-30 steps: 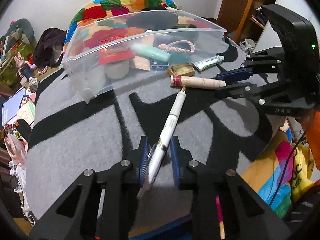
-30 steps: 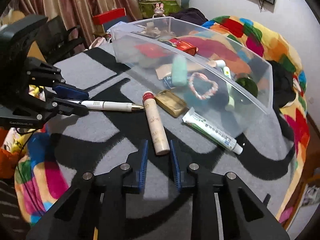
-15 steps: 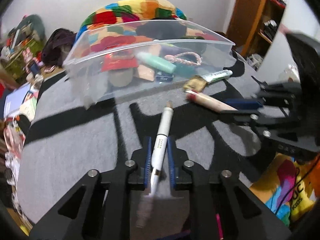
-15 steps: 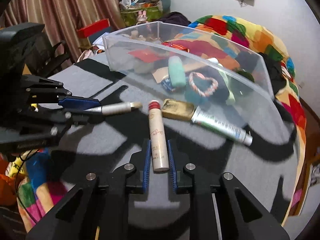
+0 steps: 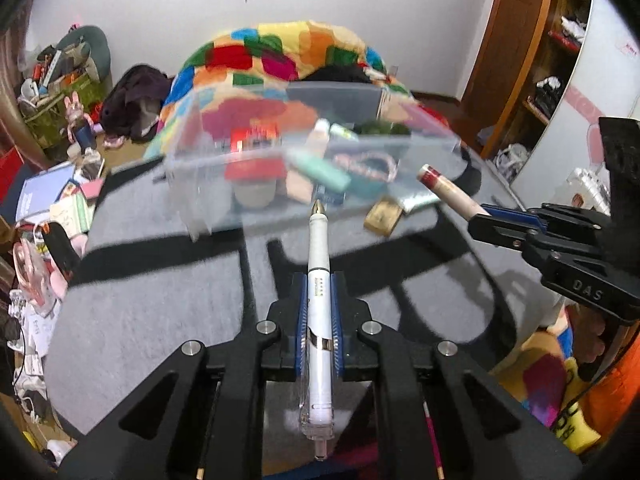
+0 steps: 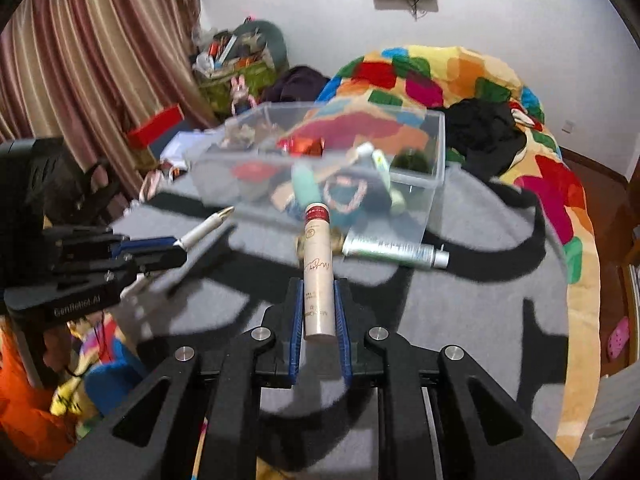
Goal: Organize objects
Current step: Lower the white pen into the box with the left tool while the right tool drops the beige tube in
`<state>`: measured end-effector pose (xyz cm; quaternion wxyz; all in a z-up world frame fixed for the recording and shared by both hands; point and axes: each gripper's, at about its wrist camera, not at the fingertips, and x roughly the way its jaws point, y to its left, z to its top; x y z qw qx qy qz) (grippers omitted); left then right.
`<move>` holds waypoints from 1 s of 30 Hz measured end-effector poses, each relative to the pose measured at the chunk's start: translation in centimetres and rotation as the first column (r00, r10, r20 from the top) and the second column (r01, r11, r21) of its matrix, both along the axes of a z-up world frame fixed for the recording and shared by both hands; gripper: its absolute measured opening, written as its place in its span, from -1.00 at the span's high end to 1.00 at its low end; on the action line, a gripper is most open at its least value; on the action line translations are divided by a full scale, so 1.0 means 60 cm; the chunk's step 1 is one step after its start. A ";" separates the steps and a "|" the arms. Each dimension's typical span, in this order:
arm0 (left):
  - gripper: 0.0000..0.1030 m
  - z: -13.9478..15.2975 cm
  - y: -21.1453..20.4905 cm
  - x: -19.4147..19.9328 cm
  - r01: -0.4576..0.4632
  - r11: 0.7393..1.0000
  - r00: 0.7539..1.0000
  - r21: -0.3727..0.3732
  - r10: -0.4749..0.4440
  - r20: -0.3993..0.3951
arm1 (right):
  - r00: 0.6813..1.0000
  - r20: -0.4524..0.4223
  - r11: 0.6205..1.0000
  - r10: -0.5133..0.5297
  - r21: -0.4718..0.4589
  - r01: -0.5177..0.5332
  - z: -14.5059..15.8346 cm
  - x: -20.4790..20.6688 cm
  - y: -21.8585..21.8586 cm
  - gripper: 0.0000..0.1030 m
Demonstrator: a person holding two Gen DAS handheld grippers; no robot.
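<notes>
My left gripper [image 5: 319, 280] is shut on a white pen [image 5: 319, 264] with a gold tip and holds it above the grey blanket, pointing at the clear plastic bin [image 5: 192, 200]. My right gripper [image 6: 318, 286] is shut on a beige tube with a red cap [image 6: 317, 264], lifted off the blanket in front of the bin [image 6: 434, 184]. In the left wrist view the right gripper [image 5: 486, 216] holds the tube [image 5: 448, 190] at the right. In the right wrist view the left gripper [image 6: 178, 246] holds the pen [image 6: 206, 226] at the left.
The bin holds a mint bottle [image 5: 320, 164], a pink bracelet [image 6: 346, 194], red packets and other small items. A gold tin [image 5: 383, 217] and a silver toothpaste tube [image 6: 394, 250] lie on the blanket by the bin. A colourful quilt [image 6: 440, 76] lies behind.
Both grippers closed on their items and lifted them off the blanket: the left took the pen, the right took the beige tube. Both now sit higher and face the bin.
</notes>
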<state>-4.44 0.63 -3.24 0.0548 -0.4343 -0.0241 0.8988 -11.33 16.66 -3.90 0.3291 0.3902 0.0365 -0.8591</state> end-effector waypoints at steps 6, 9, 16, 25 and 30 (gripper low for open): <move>0.80 0.049 -0.004 -0.015 -0.006 1.000 0.997 0.008 0.006 -0.079 | 0.999 -0.028 0.998 -0.026 -0.058 0.024 0.035 -0.030 -0.011 0.74; 0.80 0.065 -0.010 -0.033 -0.018 1.000 0.994 0.011 0.019 -0.104 | 0.999 -0.027 0.997 -0.042 -0.071 0.040 0.043 -0.048 -0.021 0.74; 0.80 0.080 -0.034 -0.088 -0.043 0.998 0.992 0.045 0.048 -0.112 | 0.996 -0.011 0.991 -0.086 -0.103 0.084 0.057 -0.094 -0.033 0.74; 0.80 0.063 -0.050 -0.175 -0.050 0.997 0.998 0.061 0.053 -0.035 | 0.993 0.011 0.990 -0.122 -0.073 0.122 0.049 -0.150 -0.064 0.74; 0.80 0.039 -0.048 -0.215 -0.032 0.996 0.999 0.085 0.029 0.040 | 0.989 0.077 0.991 -0.124 -0.033 0.127 0.018 -0.186 -0.081 0.74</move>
